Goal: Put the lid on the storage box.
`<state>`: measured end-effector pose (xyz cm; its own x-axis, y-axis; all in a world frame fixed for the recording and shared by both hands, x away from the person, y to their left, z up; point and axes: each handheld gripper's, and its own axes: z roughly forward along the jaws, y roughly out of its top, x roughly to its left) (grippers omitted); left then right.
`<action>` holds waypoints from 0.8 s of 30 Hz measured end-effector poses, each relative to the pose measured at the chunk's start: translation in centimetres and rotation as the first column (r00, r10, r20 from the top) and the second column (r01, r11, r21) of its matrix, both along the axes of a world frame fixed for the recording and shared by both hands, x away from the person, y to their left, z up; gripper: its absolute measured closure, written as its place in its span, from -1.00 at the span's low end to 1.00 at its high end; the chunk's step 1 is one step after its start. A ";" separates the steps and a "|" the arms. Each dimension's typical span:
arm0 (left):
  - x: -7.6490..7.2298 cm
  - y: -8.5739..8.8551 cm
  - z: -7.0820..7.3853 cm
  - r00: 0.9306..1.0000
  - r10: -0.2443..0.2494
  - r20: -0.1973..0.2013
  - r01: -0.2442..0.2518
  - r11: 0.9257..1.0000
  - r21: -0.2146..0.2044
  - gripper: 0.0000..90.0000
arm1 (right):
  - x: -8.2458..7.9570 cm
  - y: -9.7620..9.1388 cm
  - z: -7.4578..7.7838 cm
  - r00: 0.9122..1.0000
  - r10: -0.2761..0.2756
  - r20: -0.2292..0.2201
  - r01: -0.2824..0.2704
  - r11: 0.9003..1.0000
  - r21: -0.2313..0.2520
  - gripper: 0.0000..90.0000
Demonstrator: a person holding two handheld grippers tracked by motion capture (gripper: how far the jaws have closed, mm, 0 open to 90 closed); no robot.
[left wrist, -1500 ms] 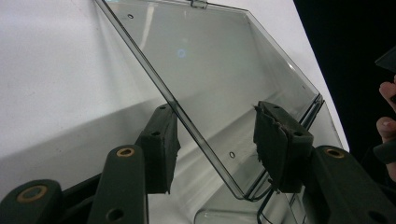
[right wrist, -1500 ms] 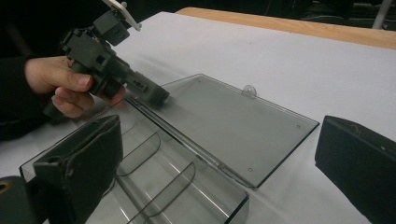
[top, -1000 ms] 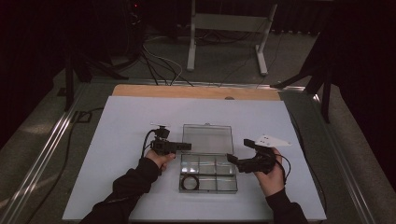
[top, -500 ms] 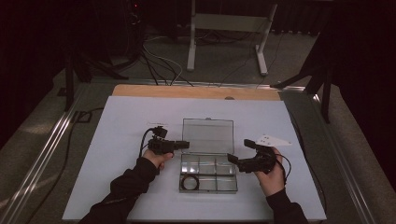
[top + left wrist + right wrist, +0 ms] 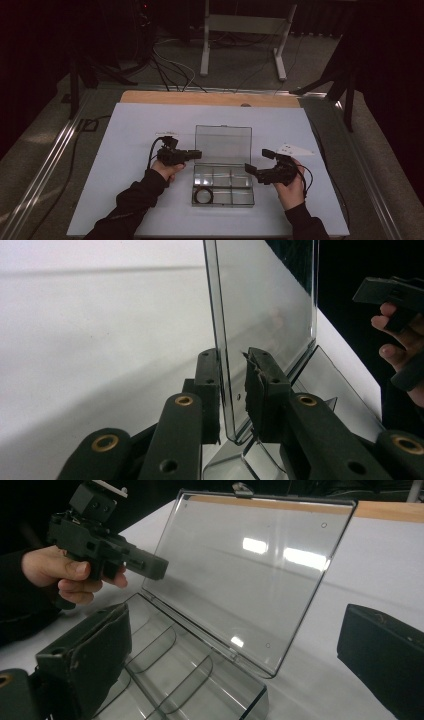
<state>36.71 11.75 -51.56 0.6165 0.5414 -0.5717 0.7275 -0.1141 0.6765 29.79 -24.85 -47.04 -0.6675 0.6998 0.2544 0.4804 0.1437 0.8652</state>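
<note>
While the left gripper point(image 5: 192, 154) sits at the left edge of the clear plastic box point(image 5: 223, 184), its jaws straddle the raised lid point(image 5: 260, 320). Seen in the left gripper view, the lid's thin side edge stands between the 2 pads: the left pad looks to touch the lid face, the right pad stands just off it with a narrow gap. The jaws have just been closing, with the lid edge between them; a full clamp is not confirmed.

Box position: near the middle of the white surface point(image 5: 125, 135), toward the person's side, between the 2 hands. The lid stands upright, hinged along the far side of the base. The base is split into small compartments by clear dividers. A dark ring point(image 5: 202, 196) lies in the near-left compartment, seen from the high view; the other compartments are hard to read through the glare.

The right gripper point(image 5: 259, 162) is held just beside the right edge of the box, pointing toward it, not touching it. In the right gripper view its 2 jaws stand wide apart, nothing between the pads, with the box base and open lid ahead of them. A small white 3-cornered piece point(image 5: 294, 149) lies on the surface just beyond the right hand point(image 5: 291, 187).
</note>
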 end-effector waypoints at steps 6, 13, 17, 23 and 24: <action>-0.2 0.1 0.2 1.000 -0.012 0.021 0.012 1.000 0.002 0.78 | 0.1 0.0 -0.1 1.000 0.009 -0.004 -0.009 1.000 -0.003 -0.98; -0.5 0.1 0.3 0.997 -0.028 0.075 0.026 0.999 0.021 0.80 | 0.2 -0.1 -0.1 1.000 0.016 -0.014 -0.016 1.000 -0.002 -0.98; -0.6 0.2 0.4 0.996 -0.034 0.087 0.033 0.999 0.022 0.80 | 0.2 -0.2 -0.1 1.000 0.015 -0.013 -0.015 1.000 0.000 -0.98; -0.7 0.3 0.4 0.990 -0.061 0.131 0.057 0.998 0.032 0.81 | 0.2 -0.3 0.0 1.000 0.022 -0.012 -0.022 1.000 0.005 -0.98; -0.6 0.4 0.4 0.990 -0.066 0.122 0.062 0.997 0.034 0.81 | 0.2 -0.3 -0.1 1.000 0.023 -0.012 -0.023 1.000 0.000 -0.98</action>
<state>36.09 12.11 -51.17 0.7149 0.5141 -0.4739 0.6299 -0.1792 0.7557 29.96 -25.13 -47.11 -0.6804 0.6842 0.2625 0.4875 0.1552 0.8592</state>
